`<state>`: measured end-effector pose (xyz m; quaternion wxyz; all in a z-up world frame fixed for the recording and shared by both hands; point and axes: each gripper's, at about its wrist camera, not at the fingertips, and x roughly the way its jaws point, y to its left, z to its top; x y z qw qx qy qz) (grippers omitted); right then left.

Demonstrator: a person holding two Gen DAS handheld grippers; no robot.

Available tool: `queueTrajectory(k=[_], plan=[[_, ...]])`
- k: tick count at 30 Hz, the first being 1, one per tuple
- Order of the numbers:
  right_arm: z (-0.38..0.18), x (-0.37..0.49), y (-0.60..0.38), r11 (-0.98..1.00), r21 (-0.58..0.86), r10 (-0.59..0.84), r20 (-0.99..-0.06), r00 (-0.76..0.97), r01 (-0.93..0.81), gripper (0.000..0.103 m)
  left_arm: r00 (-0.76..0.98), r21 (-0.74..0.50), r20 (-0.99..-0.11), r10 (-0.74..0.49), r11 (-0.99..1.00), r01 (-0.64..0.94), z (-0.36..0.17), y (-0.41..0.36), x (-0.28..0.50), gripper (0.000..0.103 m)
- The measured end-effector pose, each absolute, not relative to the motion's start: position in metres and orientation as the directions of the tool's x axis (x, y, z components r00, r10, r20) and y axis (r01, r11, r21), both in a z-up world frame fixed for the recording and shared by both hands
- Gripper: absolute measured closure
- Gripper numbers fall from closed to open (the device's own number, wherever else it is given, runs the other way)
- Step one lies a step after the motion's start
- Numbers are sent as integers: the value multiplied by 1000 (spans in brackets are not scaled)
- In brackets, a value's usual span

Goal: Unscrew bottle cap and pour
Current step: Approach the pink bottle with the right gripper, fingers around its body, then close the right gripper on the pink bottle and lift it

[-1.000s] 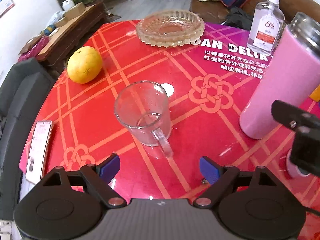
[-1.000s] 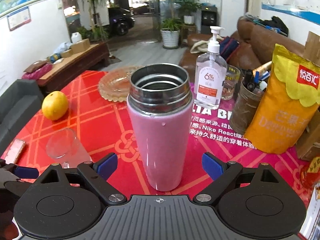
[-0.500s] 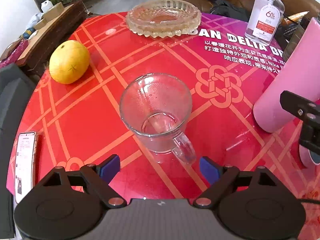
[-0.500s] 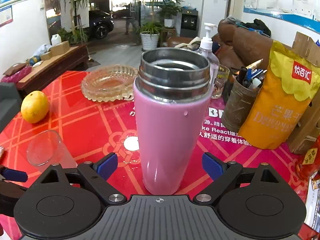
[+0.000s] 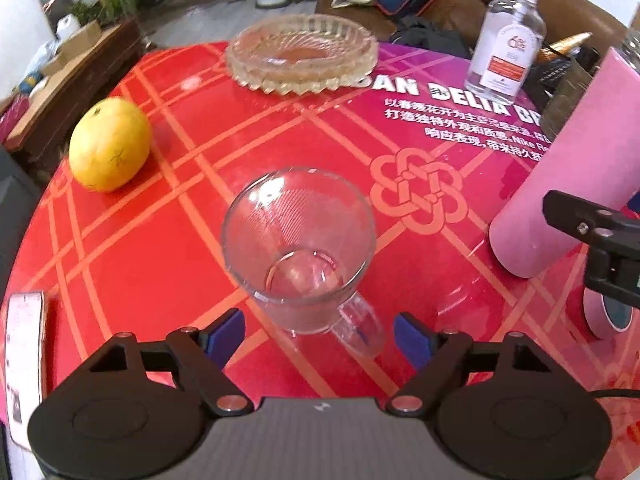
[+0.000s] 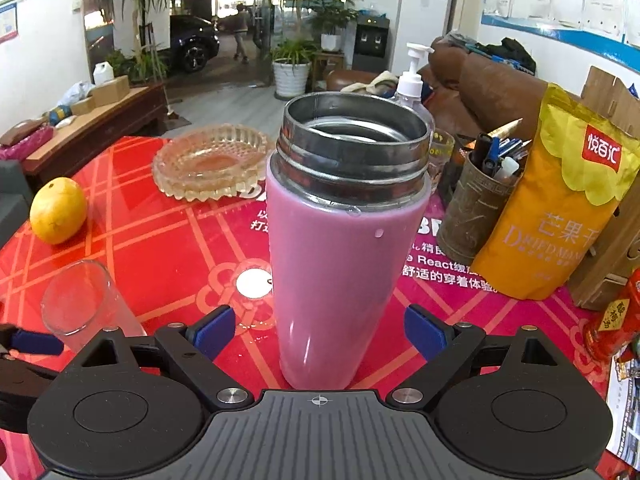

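A pink bottle point(image 6: 332, 272) with a bare steel threaded mouth stands upright on the red table; its cap is off. It also shows at the right of the left wrist view point(image 5: 576, 184). My right gripper point(image 6: 319, 332) is open, its blue pads to either side of the bottle's lower body, not touching. A clear glass mug point(image 5: 300, 248) stands in front of my left gripper point(image 5: 319, 336), which is open with the mug's handle between its pads. The mug shows at lower left in the right wrist view point(image 6: 80, 300). A round pink cap point(image 5: 606, 314) lies at the right edge.
An orange point(image 5: 109, 145) sits at the left and a glass ashtray point(image 5: 302, 54) at the back. A sanitizer pump bottle point(image 5: 506, 52), a pen holder point(image 6: 478, 208) and a yellow snack bag point(image 6: 560, 208) stand at the right. A phone point(image 5: 24, 356) lies at the table's left edge.
My left gripper has moved closer to the mug, now larger with its handle between the pads. My right gripper has closed in on the bottle. Both stay open.
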<state>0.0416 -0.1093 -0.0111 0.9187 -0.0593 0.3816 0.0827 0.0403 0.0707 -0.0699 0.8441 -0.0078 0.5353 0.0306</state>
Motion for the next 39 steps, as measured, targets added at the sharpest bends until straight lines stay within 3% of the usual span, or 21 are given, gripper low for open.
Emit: queueTrajectory(k=[7,9,10,18,39], plan=[[-15,39,-103,981,-55,92,-718,690,-189,10,443,32,-895,46,999,-38,-71,67,47,20],[-15,39,-103,981,-58,88,-718,690,-185,10,461,39,-886,48,999,-29,-72,68,47,28],[-15,39,-103,981,-59,87,-719,690,-185,10,471,46,-881,50,999,-21,-73,69,48,37],[-14,39,-102,979,-61,90,-719,689,-192,10,489,39,-871,40,999,-11,-75,73,51,43],[-39,47,-108,978,-19,141,-667,731,-206,11,481,27,-877,29,1000,-10,-75,67,73,43]])
